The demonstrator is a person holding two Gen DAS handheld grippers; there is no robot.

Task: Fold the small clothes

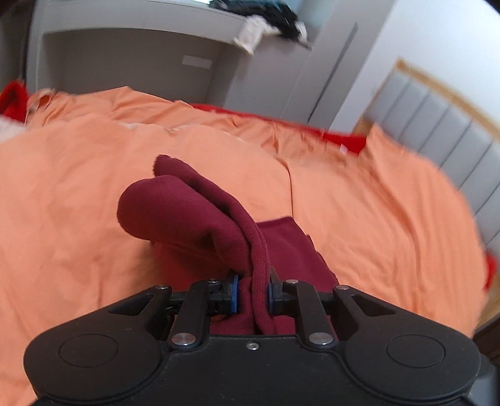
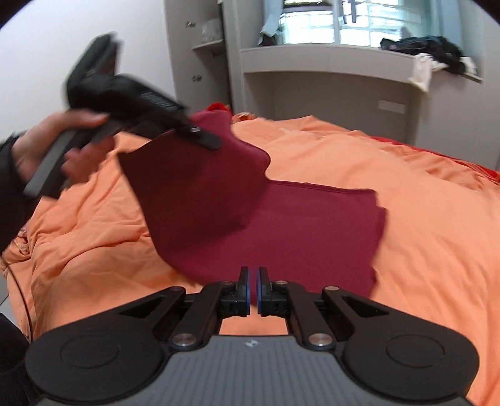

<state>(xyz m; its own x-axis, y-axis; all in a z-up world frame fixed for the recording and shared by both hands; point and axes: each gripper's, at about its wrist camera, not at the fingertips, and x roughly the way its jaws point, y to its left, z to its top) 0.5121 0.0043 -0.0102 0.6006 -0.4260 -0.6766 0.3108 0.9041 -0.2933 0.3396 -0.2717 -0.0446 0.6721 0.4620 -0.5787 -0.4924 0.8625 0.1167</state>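
Garment, dark red knit [image 2: 281,228]: lies on an orange bedcover [image 2: 422,218], one part flat, the other part lifted off the cover and folded upward toward the left of the right wrist view. Ribbed texture shows on the raised edge in the left wrist view [image 1: 193,212], where the cloth bunches and curls away from the camera.

Left gripper [image 1: 253,293]: black body, blue pads, clamped on a gathered ribbed edge of the garment; cloth fills the narrow gap between the two fingers and hangs over them. Same tool appears in the right wrist view [image 2: 200,137], raised above the cover, blurred, with the red cloth hanging from its tip.

Hand, left [image 2: 59,150]: wrapped round the grey handle of that tool; dark sleeve at the wrist.

Right gripper [image 2: 253,290]: jaws together, only a thin slit between the blue pads, nothing caught in them. It sits just over the near edge of the flat part of the garment; contact with the cloth cannot be told.

Bedcover, orange: creased, covers most of the bed; a red layer [image 1: 328,131] shows along its far edge.

Shelf, pale grey [image 2: 328,59]: built under a window [image 2: 343,22], with dark and white clothes [image 2: 437,56] heaped on its right end.

Headboard, padded grey panels [image 1: 437,118]: wood-trimmed, at the right of the left wrist view.
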